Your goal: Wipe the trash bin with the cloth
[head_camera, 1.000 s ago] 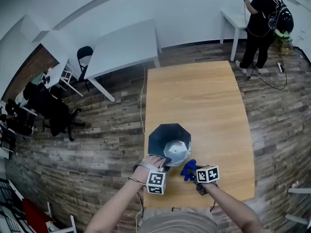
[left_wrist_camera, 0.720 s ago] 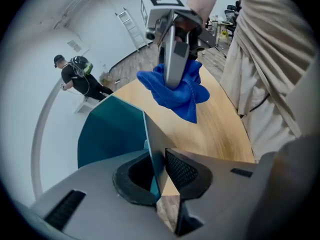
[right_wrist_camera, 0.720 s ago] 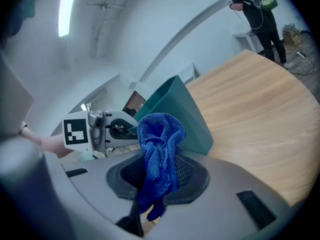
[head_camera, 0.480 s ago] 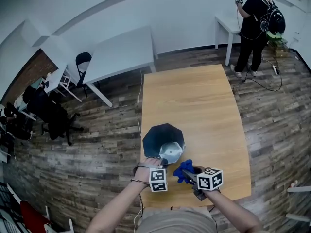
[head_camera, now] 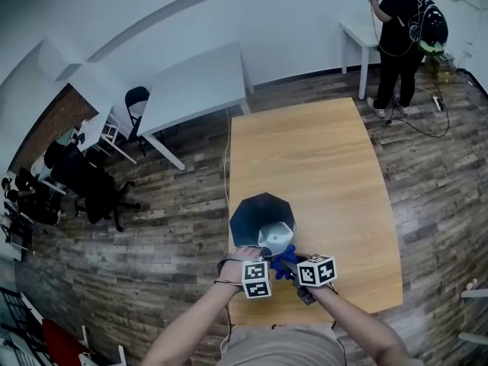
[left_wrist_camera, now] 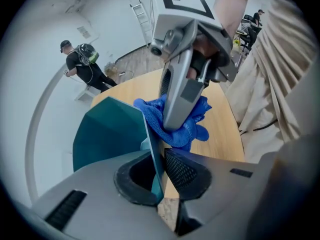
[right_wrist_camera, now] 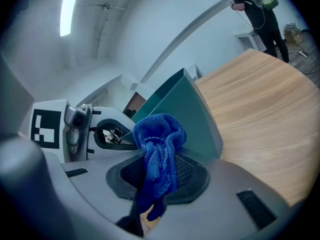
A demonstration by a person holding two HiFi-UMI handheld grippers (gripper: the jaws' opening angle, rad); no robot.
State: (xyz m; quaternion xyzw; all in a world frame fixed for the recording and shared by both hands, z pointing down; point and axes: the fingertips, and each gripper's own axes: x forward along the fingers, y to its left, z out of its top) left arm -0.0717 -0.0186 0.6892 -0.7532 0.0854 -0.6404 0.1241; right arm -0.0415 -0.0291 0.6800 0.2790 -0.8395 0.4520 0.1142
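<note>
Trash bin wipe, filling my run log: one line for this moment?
left gripper: jaws just closing on trash bin wall | right gripper: shut on cloth

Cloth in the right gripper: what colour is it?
Blue. The cloth shows best in the right gripper view.

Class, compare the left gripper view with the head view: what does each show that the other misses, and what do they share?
Only the left gripper view: the left tool, whose jaws have just been closing, is seen close up, clamped on the wall of the trash bin. A ladder stands by the far wall. Only the head view: the bin's whole angular opening, a white table and a black chair. Both: the bin, the blue cloth in the right tool, the wooden table and a person in black.
</note>
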